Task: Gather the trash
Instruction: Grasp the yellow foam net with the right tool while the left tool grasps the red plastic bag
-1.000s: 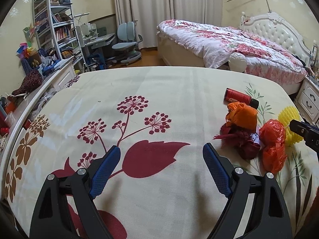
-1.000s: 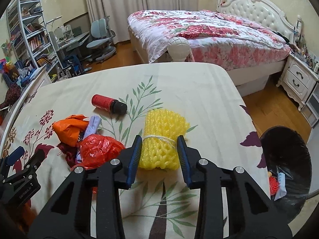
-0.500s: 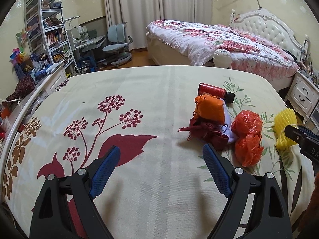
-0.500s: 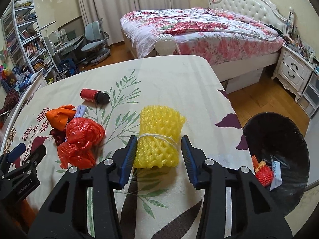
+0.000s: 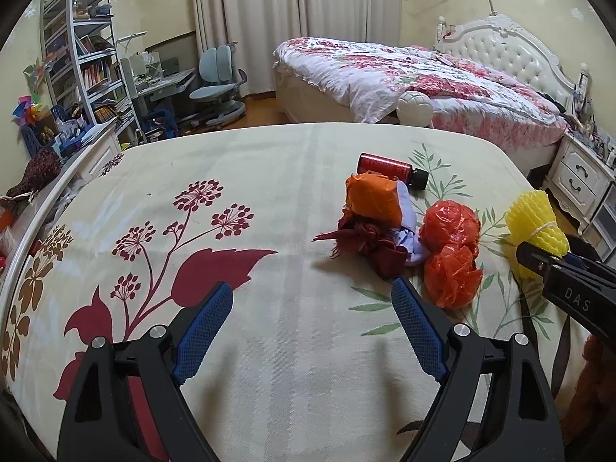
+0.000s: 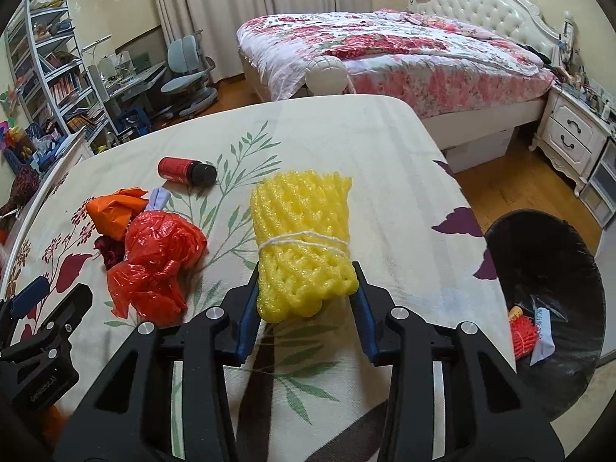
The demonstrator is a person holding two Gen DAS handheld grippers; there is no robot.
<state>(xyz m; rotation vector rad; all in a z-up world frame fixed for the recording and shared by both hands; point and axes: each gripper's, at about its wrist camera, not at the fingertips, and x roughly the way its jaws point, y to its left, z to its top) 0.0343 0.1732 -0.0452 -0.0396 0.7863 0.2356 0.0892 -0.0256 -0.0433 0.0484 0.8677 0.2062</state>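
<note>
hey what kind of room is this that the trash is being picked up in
Most likely a home bedroom that doubles as a study. A made bed with a floral quilt and tufted white headboard fills the back, a white nightstand sits beside it, and a bookshelf and desk chair line the other wall.

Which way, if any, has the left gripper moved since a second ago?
Yes, rightward: the left gripper was over the red leaf print, which now lies by its left finger.

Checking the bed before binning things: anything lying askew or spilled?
The red bottle lies on its side behind the orange bag, cap on, nothing spilled. The yellow foam net sits between the right gripper's pads.
</note>
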